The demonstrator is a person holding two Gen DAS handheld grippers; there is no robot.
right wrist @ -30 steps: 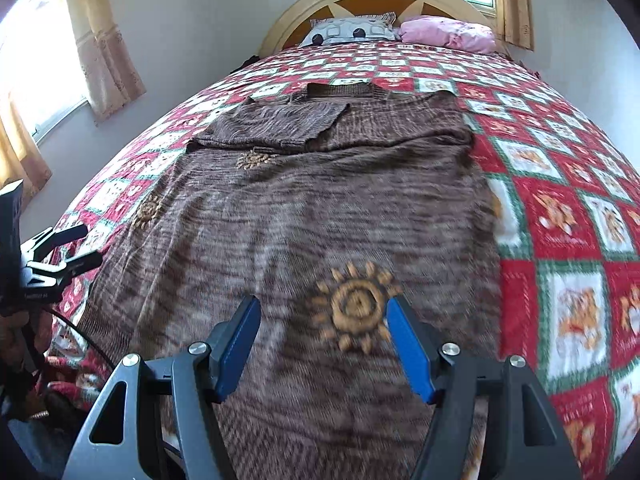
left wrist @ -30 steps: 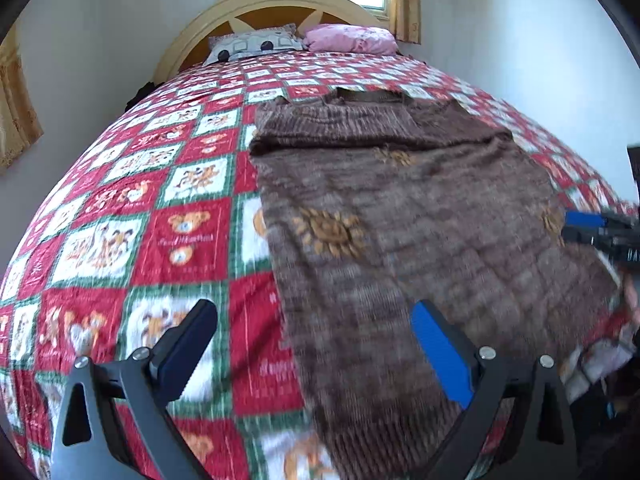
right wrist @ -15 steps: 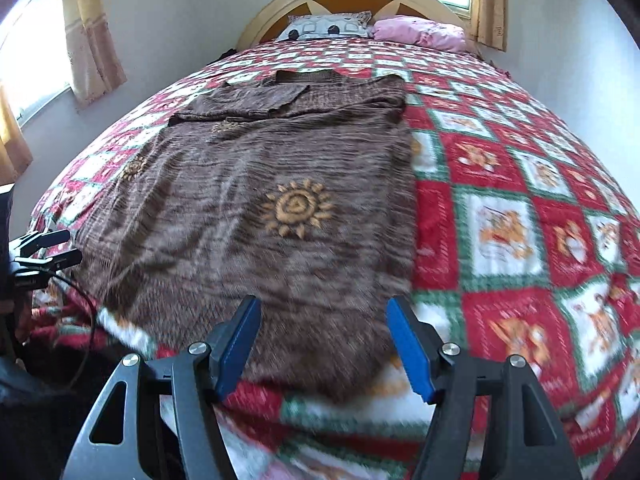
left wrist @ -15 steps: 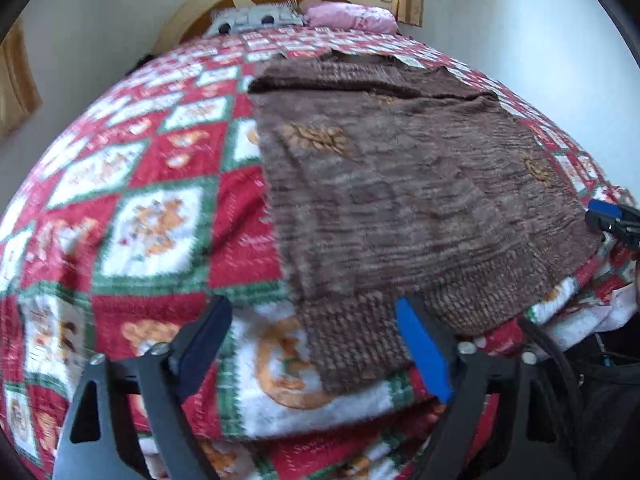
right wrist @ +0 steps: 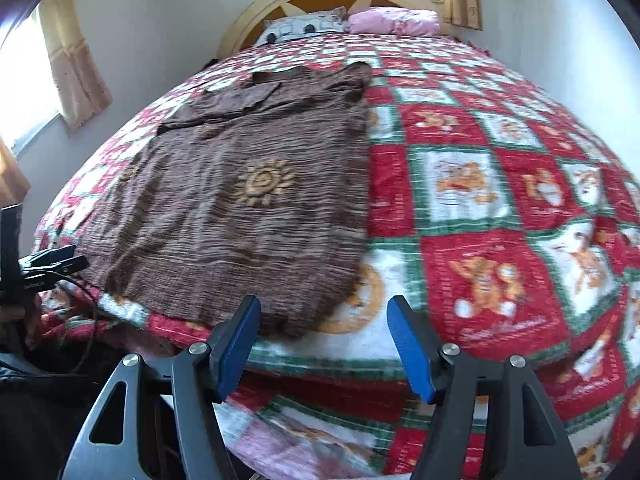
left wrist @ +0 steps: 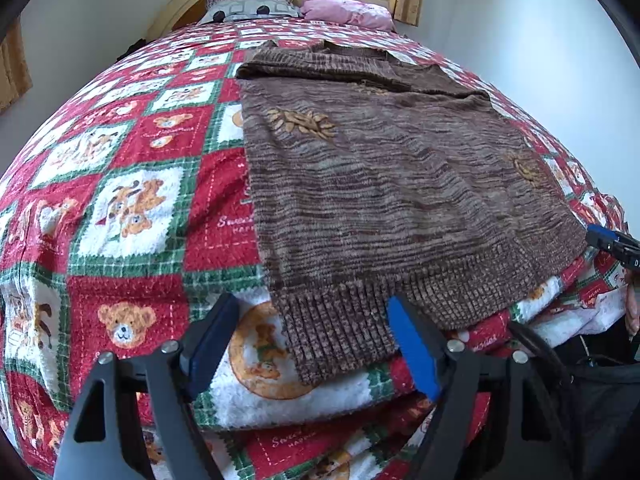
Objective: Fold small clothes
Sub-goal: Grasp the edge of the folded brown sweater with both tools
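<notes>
The bed (left wrist: pixel 132 208) carries a red, green and white teddy-bear blanket (right wrist: pixel 492 208). On it my brown knit sweater (left wrist: pixel 384 184) lies flat, sleeves folded across the chest at the far end, ribbed hem at the near edge (sun motifs on the knit). My left gripper (left wrist: pixel 312 340) stands apart, its jaws having just been closing, with the hem corner between them but not pinched. My right gripper (right wrist: pixel 322 338) stands apart just before the hem's other corner, holding nothing.
</notes>
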